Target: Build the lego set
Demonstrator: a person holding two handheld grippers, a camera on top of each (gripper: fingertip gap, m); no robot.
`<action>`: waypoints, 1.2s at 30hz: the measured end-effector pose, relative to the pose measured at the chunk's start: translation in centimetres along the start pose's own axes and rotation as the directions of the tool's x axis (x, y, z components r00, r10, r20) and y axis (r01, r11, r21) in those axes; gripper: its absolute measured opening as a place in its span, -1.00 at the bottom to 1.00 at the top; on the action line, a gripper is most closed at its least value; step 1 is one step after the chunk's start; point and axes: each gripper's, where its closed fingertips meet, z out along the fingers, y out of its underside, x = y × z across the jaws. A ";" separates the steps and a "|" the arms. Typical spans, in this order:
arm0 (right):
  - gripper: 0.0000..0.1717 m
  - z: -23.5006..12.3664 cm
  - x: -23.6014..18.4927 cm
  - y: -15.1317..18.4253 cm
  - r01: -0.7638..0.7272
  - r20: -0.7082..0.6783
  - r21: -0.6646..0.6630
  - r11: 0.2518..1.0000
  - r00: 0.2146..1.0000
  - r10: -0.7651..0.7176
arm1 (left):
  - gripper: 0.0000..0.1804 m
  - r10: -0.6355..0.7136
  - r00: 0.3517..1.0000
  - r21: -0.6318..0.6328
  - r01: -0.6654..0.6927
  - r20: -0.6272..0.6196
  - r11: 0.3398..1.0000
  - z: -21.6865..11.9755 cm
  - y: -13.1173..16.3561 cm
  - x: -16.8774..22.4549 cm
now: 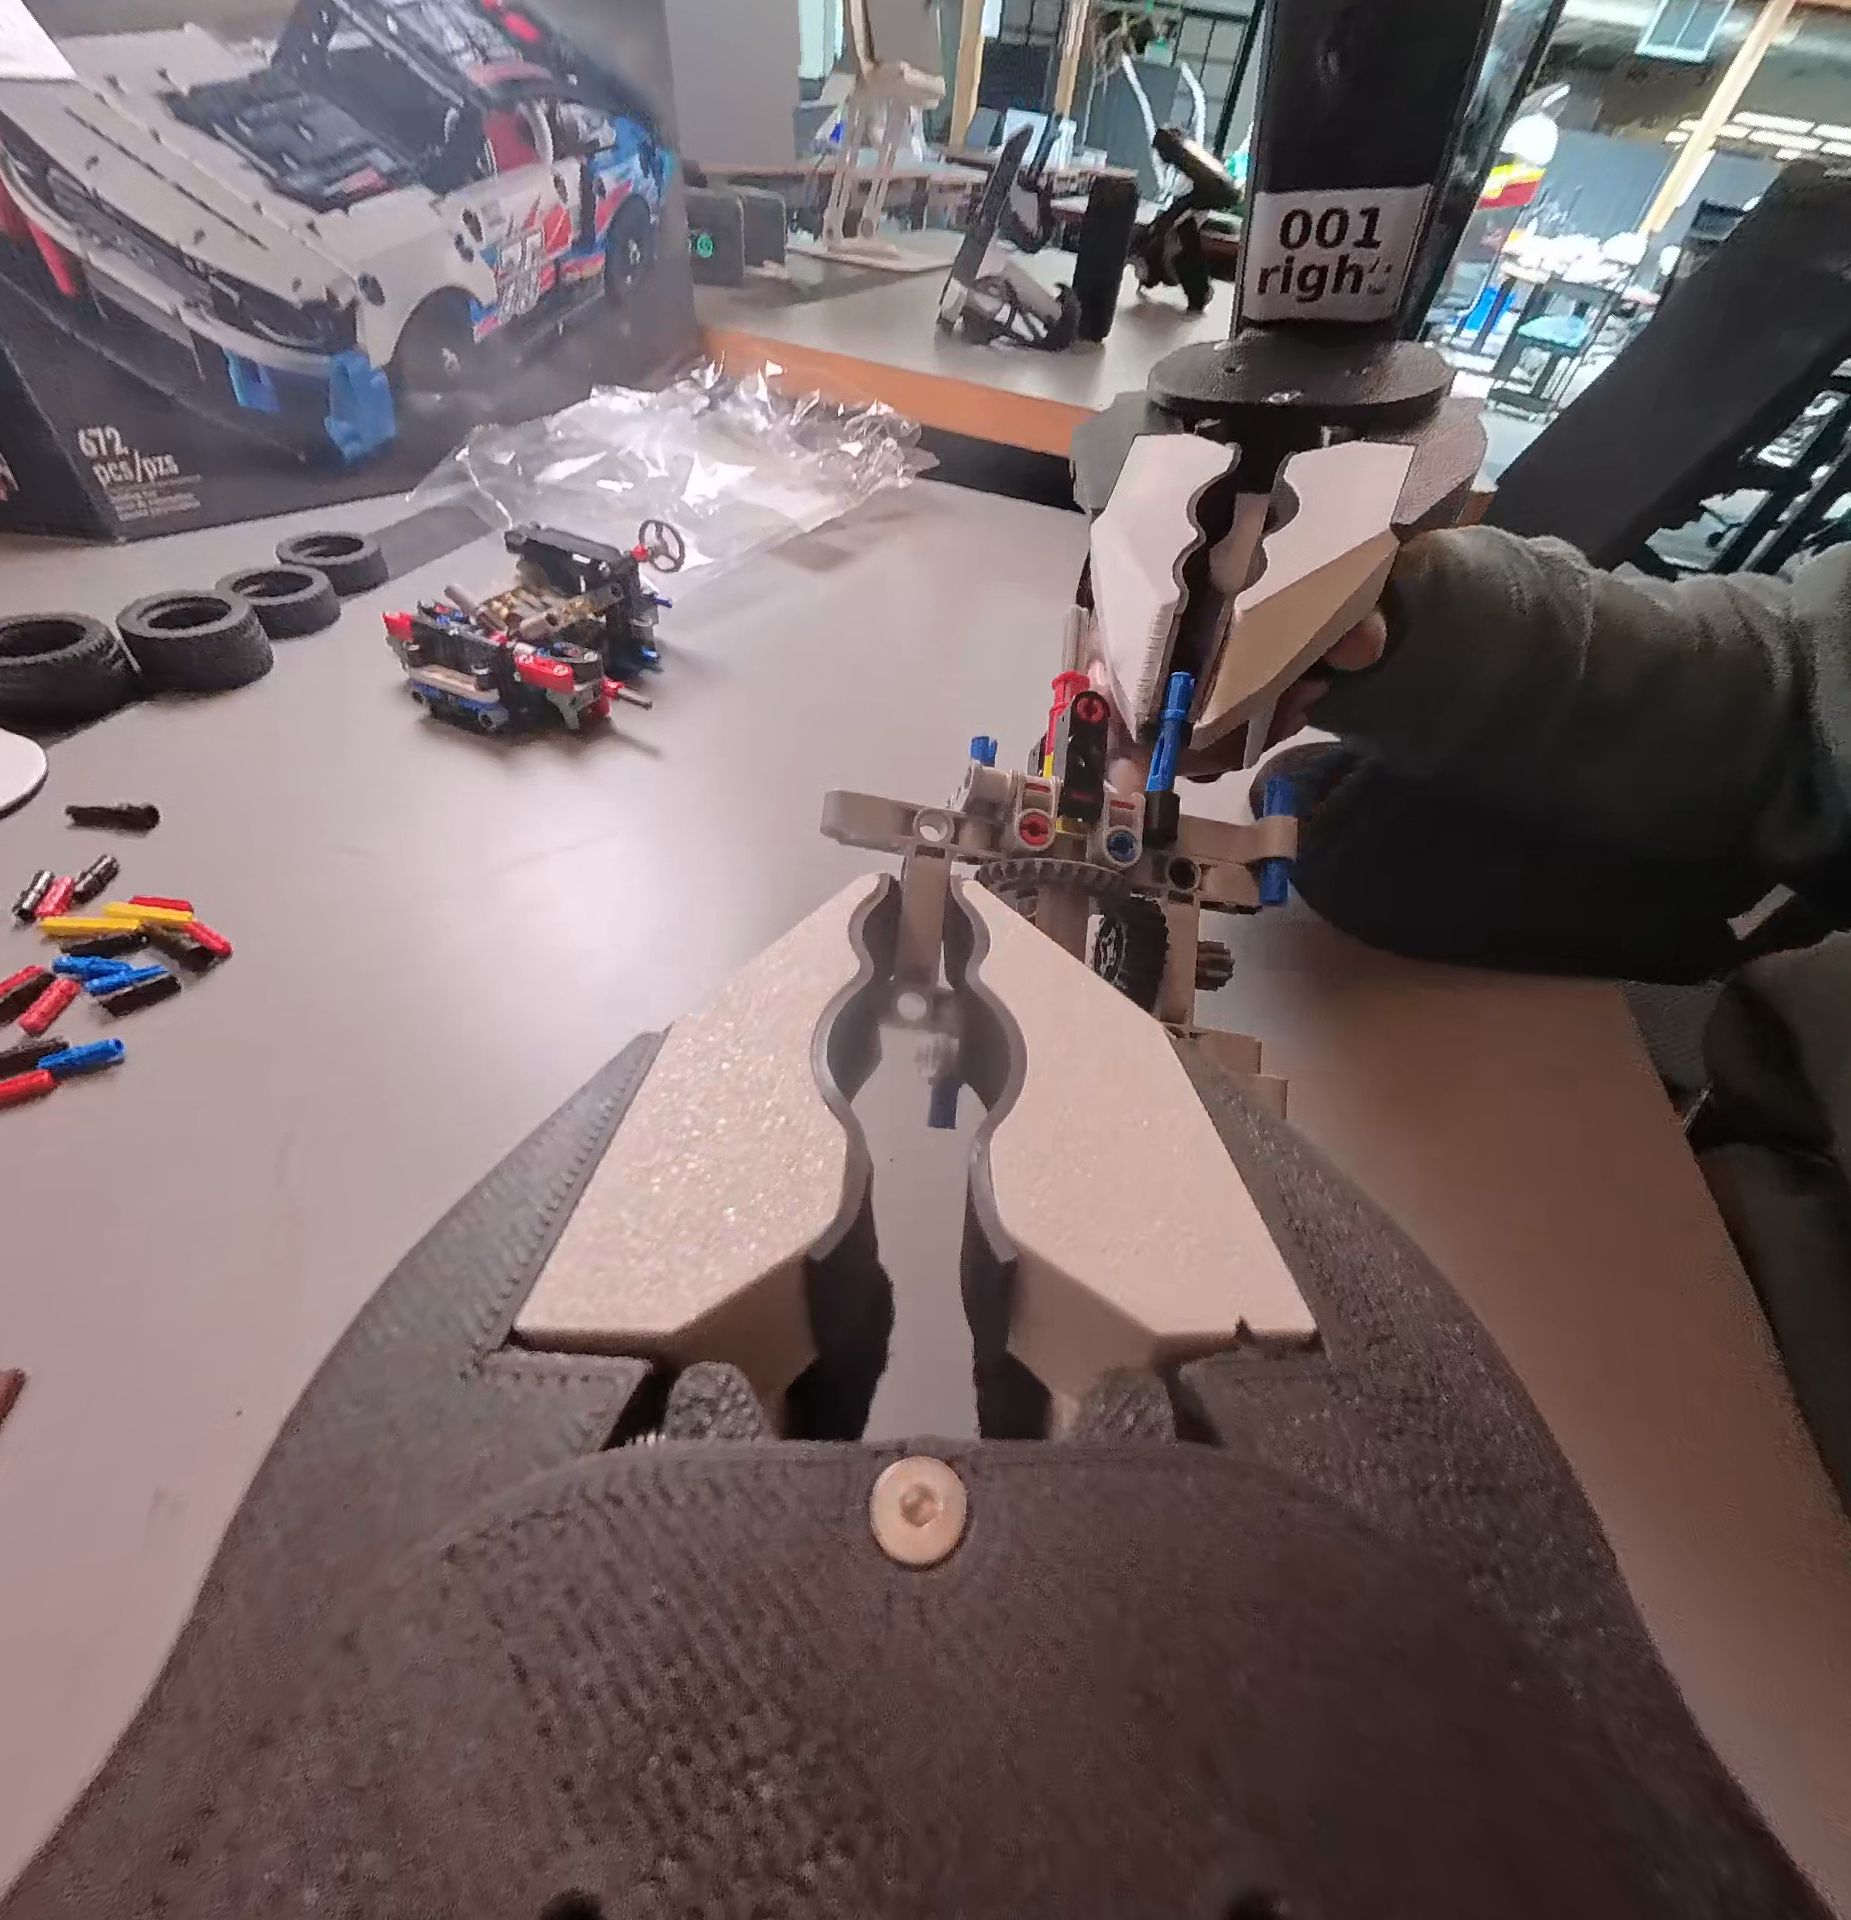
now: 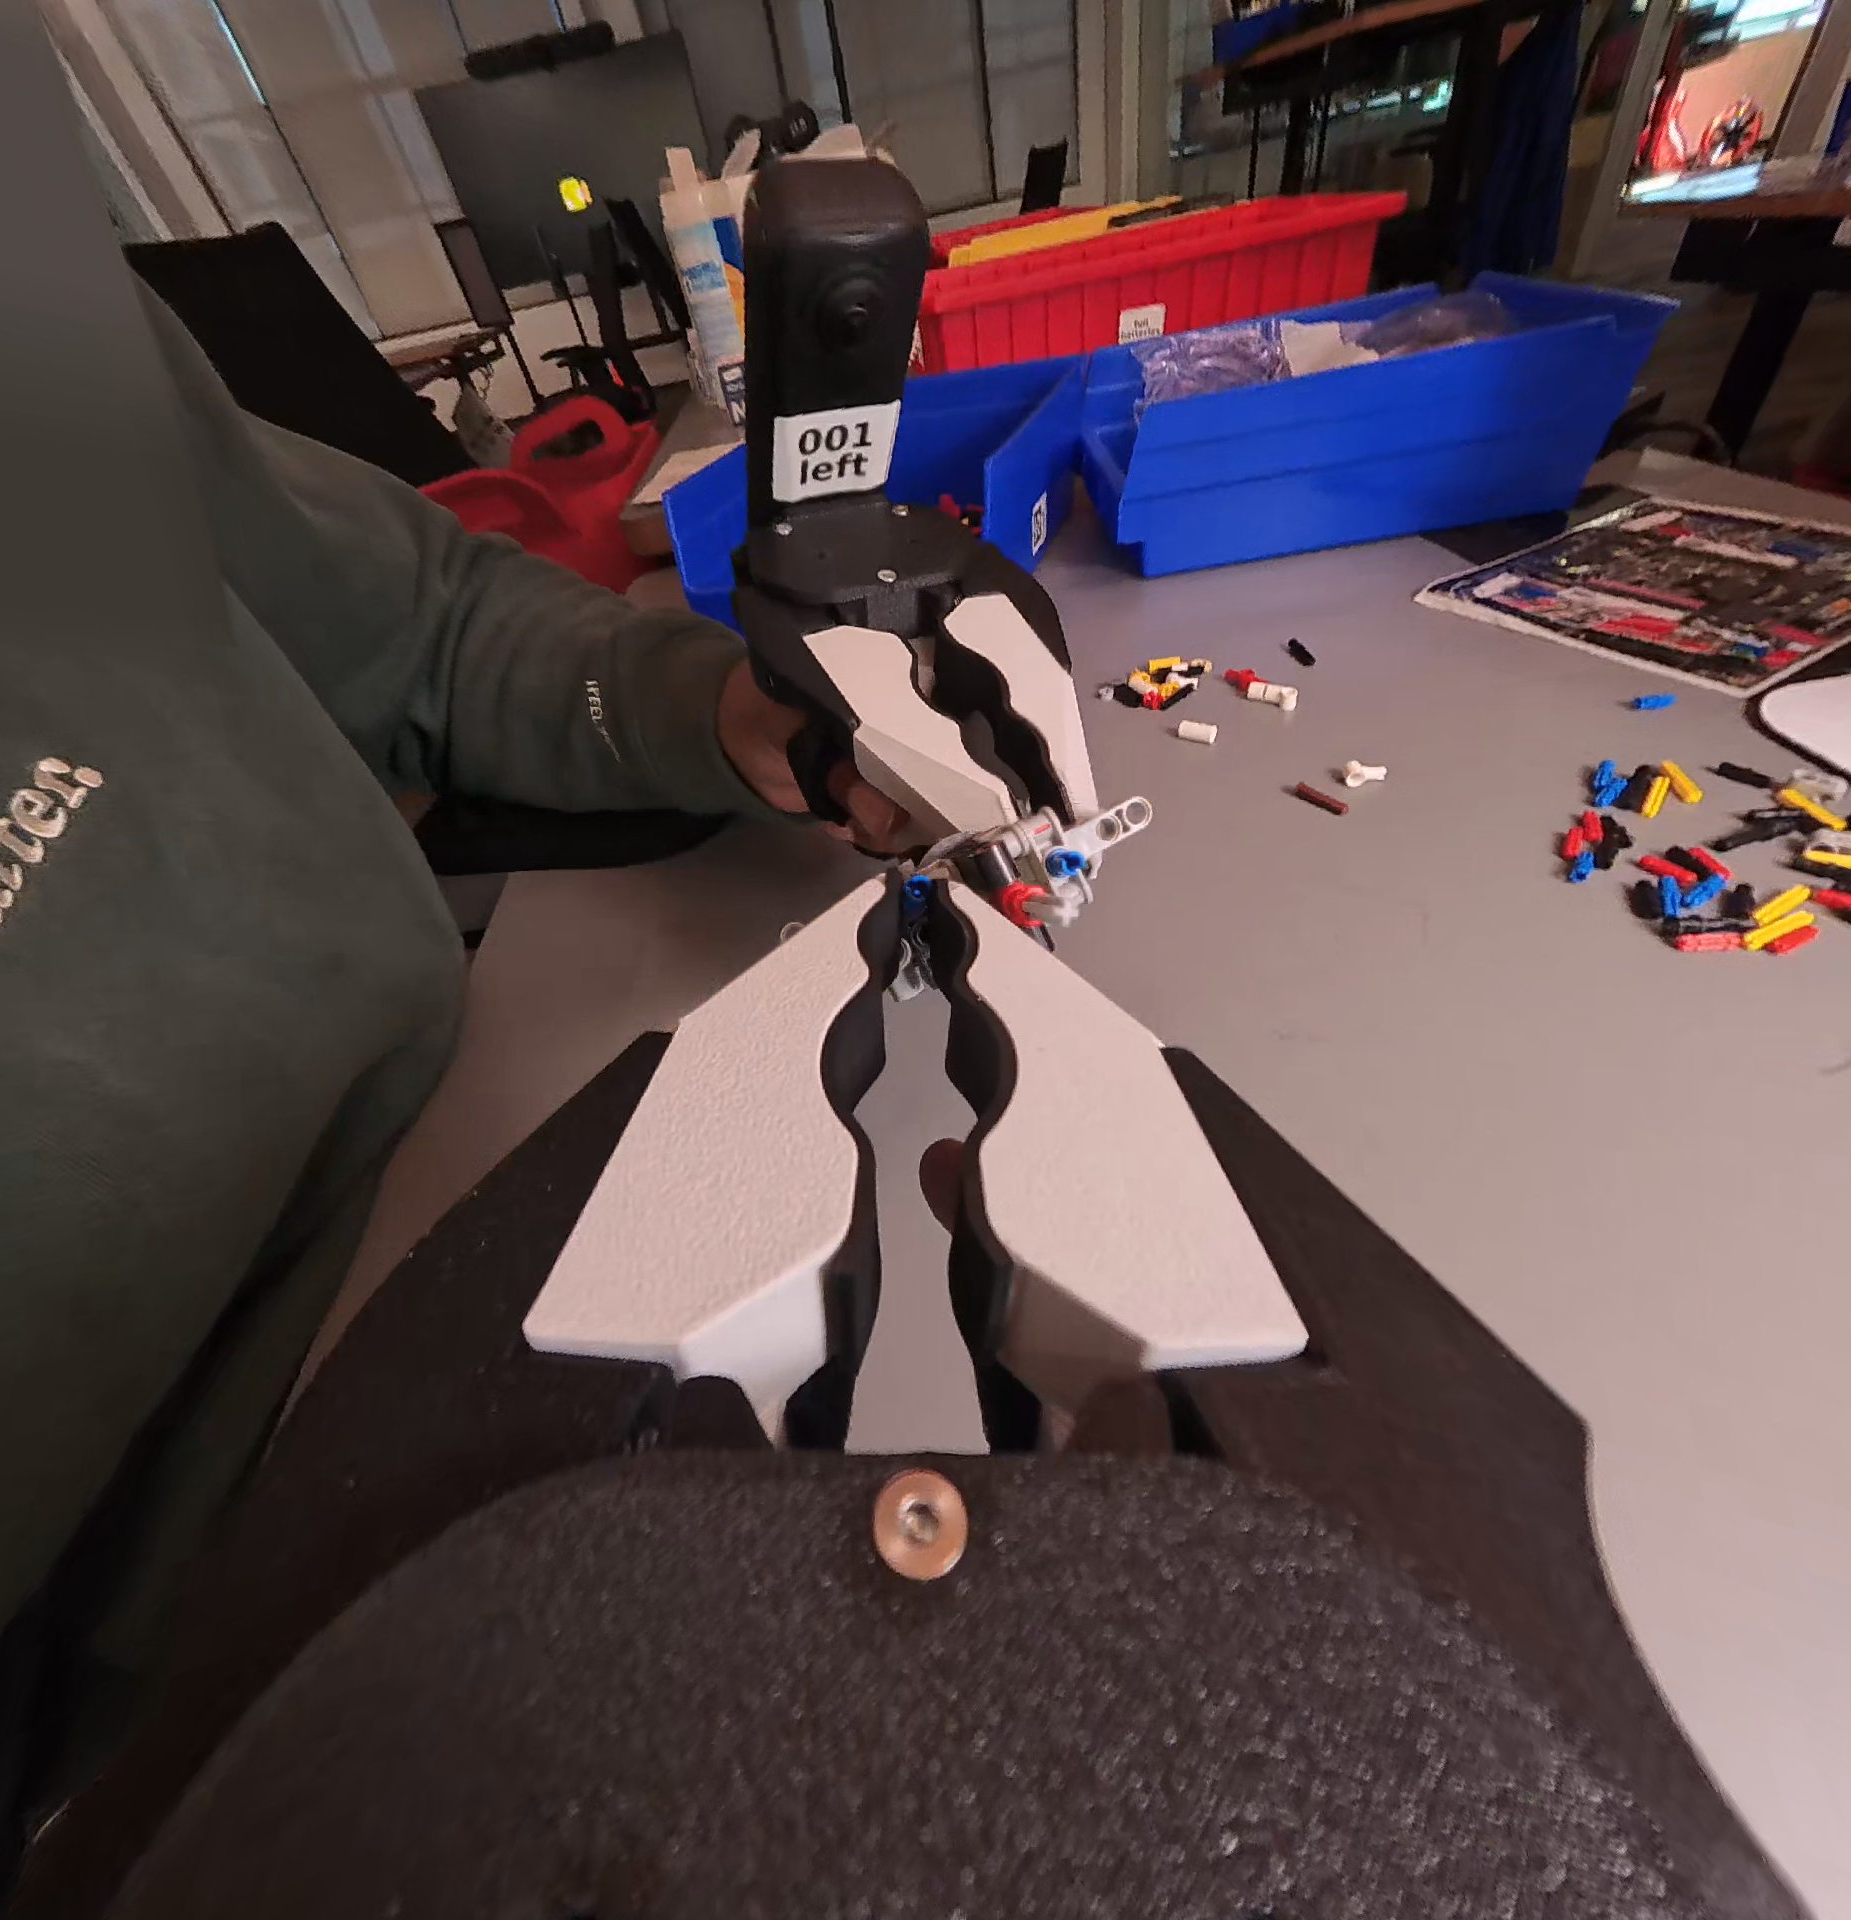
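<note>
Gripper clamped on grey assembly

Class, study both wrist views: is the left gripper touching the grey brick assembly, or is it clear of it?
Touching. In the left wrist view, the left gripper has its fingertips closed on a grey beam of the grey brick assembly, with no gap visible on either side.

The right gripper pinches a blue pin on a small grey brick assembly, which the left gripper also holds; loose pins lie near the table's right edge, blue bins at its far edge
</note>
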 end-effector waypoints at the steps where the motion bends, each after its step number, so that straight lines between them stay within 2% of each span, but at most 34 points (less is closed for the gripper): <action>1: -0.97 0.1 0.1 0.3 -0.016 0.005 -0.012 1.000 1.000 0.016 | -0.93 -0.006 1.000 -0.021 0.006 0.002 1.000 0.1 0.4 -0.1; 5: -0.96 1.3 -0.5 1.7 -0.069 0.062 -0.046 0.997 0.995 0.072 | -0.92 -0.067 0.998 -0.071 0.066 -0.012 0.995 0.8 1.5 0.3; 10: -0.97 0.6 0.4 -0.4 -0.154 0.076 0.108 0.982 0.986 0.146 | -0.93 -0.097 0.994 -0.019 0.097 -0.042 0.995 0.4 0.4 0.0; 17: -0.97 0.2 1.2 -1.2 -0.223 0.082 0.190 0.956 0.974 0.211 | -0.93 -0.129 0.990 -0.059 0.126 -0.053 0.990 0.6 1.4 -0.3; 24: -0.97 0.9 1.6 0.4 -0.248 0.067 0.115 0.962 0.968 0.241 | -0.92 -0.112 0.993 -0.298 0.093 -0.047 0.950 1.4 5.6 -0.1; 29: -0.96 0.9 1.8 0.4 -0.257 0.051 0.128 0.958 0.966 0.253 | -0.91 -0.122 0.991 -0.362 0.095 -0.054 0.928 1.5 6.8 0.1; 31: -0.96 0.9 2.1 0.3 -0.267 0.038 0.143 0.953 0.964 0.264 | -0.88 -0.121 0.991 -0.366 0.094 -0.050 0.926 1.3 6.7 -0.1; 32: -0.96 0.9 2.3 0.1 -0.273 0.027 0.157 0.949 0.962 0.272 | -0.77 -0.119 0.992 -0.355 0.097 -0.040 0.930 1.0 6.3 -0.5; 34: -0.96 0.9 2.8 -0.4 -0.308 0.015 0.206 0.929 0.950 0.311 | -0.68 -0.102 0.994 -0.258 0.089 -0.038 0.962 0.5 4.0 -0.7; 36: -0.96 1.1 3.2 -1.2 -0.362 0.020 0.276 0.890 0.928 0.372 | -0.70 -0.067 0.996 -0.138 0.058 -0.064 0.989 0.3 1.2 0.3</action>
